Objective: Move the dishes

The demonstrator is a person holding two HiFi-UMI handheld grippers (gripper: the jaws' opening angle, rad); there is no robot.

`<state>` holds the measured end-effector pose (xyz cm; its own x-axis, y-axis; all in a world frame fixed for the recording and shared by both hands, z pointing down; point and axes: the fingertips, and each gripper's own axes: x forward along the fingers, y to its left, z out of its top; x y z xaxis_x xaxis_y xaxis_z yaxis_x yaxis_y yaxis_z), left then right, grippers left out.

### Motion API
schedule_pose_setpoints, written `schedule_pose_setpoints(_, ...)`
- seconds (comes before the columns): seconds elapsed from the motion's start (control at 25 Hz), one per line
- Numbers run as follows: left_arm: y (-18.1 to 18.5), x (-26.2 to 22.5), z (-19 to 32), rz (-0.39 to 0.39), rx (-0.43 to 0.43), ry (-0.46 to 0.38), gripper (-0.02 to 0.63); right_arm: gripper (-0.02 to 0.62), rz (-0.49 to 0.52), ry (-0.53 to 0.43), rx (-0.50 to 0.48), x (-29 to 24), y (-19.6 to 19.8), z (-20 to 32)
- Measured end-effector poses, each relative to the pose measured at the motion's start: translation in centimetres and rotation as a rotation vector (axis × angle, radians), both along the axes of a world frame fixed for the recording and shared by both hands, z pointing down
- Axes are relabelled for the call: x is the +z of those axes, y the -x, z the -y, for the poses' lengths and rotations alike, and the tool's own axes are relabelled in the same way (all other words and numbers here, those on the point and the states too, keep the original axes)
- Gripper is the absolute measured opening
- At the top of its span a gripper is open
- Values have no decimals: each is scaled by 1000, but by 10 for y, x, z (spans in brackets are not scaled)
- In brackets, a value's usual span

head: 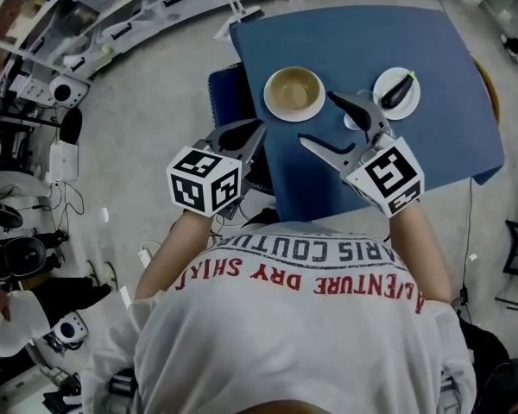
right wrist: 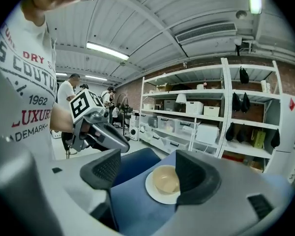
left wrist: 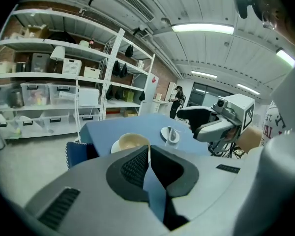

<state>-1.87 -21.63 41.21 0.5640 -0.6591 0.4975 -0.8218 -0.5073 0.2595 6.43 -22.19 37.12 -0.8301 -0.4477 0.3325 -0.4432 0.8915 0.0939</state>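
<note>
Left gripper [head: 252,130] has its jaws together, right gripper [head: 319,118] spread wide, both empty.

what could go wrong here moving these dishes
The bowl sits unheld on its plate near the edge of the blue table; lifting the plate could slide it off. The right gripper, jaws apart, hangs close by and might knock it. The dark utensil lying on the small plate could roll off.
</note>
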Motion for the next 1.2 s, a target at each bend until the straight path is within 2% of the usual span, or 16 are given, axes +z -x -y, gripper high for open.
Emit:
schedule_pose_setpoints(0.16,19,-2,0,-16,6,12,34,334,-78,62,1,32,35,4)
schedule_pose_setpoints(0.32,48,-5,0,-55,11,22,34,333,-228,67,32,71,56,18)
schedule_pose_setpoints(0.64,96,13,11,-109,-8,60,34,326,-407,133,115,137,63,48)
schedule_pose_setpoints(0.76,104,20,15,-123,-1,72,34,240,-488,81,119,148,65,57)
schedule_pose_setpoints(0.92,113,23,19,-135,4,64,34,182,-612,6,98,162,65,61)
schedule_pose_setpoints(0.96,117,23,20,-136,4,63,34,147,-632,-7,98,164,66,62)
schedule_pose_setpoints(1.04,124,26,24,-135,1,70,34,88,-656,-28,103,164,66,63)
schedule_pose_setpoints(1.2,139,32,34,-146,-11,91,34,53,-652,-9,127,164,67,64)
